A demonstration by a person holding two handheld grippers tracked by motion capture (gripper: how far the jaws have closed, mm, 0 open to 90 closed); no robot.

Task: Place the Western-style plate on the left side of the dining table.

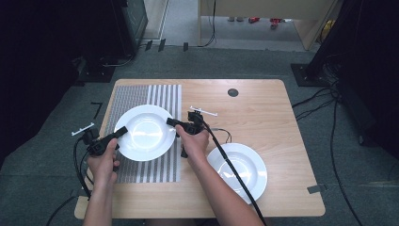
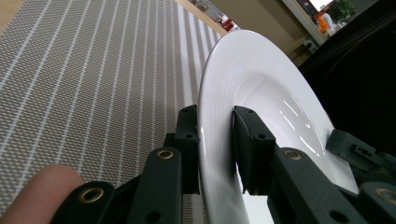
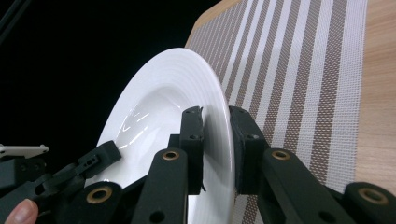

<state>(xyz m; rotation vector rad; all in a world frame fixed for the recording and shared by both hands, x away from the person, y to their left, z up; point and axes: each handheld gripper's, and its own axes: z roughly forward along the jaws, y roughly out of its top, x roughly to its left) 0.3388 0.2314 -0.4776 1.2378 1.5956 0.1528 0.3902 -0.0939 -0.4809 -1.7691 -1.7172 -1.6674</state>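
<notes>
Over the grey-and-white striped woven placemat (image 1: 155,94) on the light wooden table (image 1: 263,108), held a round white ceramic deep plate (image 1: 146,133) between both tools. Left gripper (image 1: 121,130) clamped on the plate's left rim, black pads pressed to either face of the edge. Right gripper (image 1: 171,122) clamped on the opposite rim, same deal, pads tight on top and underside.

From the left gripper view, saw the plate (image 2: 261,88) edge-on running away from the camera, rim pinched in the left gripper (image 2: 215,149), striped mat (image 2: 93,84) off to one side, a fingertip (image 2: 42,191) poking in at the bottom corner. Also caught the tip of the other tool at the plate's far rim.

From the right gripper view, pretty much the mirror: plate (image 3: 159,107) rim squeezed in the right gripper (image 3: 215,149), mat (image 3: 289,79) and bare wood beyond it, the other tool biting the far rim lower left.

Couldn't tell whether the plate sat on the mat or hung just above it.

Near the front right of the table, spotted a second round white ceramic deep plate (image 1: 244,162), lying flat on the bare wood, well apart from the held one, with the right gripper's black cable (image 1: 235,174) draped across it. Small dark round grommet (image 1: 233,92) set in the tabletop near the back edge.
</notes>
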